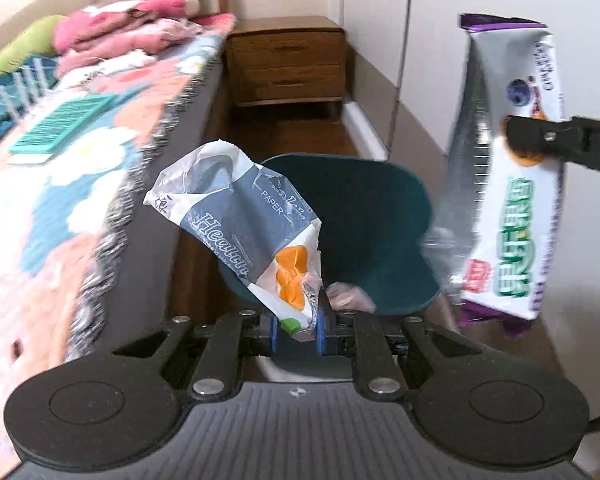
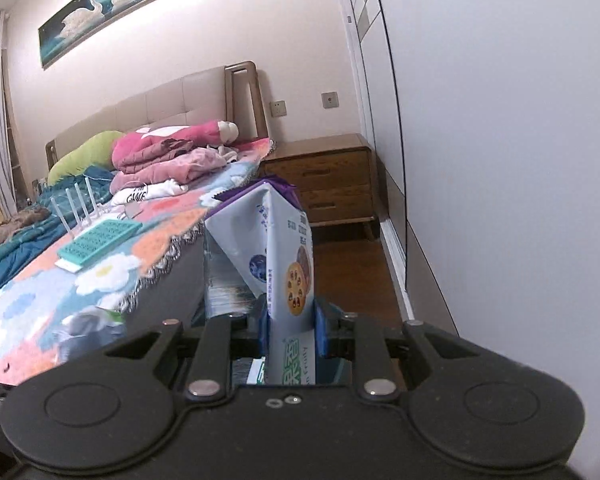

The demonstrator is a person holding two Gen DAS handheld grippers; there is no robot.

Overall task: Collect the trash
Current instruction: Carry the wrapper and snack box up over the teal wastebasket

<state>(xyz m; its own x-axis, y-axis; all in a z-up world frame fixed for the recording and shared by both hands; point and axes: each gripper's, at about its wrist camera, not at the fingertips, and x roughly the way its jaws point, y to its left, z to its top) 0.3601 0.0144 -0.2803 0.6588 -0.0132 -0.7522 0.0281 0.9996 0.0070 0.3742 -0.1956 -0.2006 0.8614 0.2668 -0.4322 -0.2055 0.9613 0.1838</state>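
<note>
My left gripper [image 1: 298,326] is shut on a crumpled blue-and-white tissue-paper wrapper [image 1: 236,220] and holds it above the near rim of a dark teal trash bin [image 1: 372,232] on the floor beside the bed. Some pale trash [image 1: 346,296] lies inside the bin. My right gripper [image 2: 290,328] is shut on a white-and-purple biscuit bag [image 2: 280,248], held upright. In the left wrist view that bag [image 1: 512,184] hangs to the right of the bin, with one right finger [image 1: 540,140] across it.
The bed with a flowered blanket [image 1: 80,184] runs along the left, with a teal slatted box [image 1: 60,128] and pink clothes [image 2: 168,152] on it. A wooden nightstand [image 1: 286,60] stands behind the bin. A white wardrobe wall [image 2: 500,160] is on the right.
</note>
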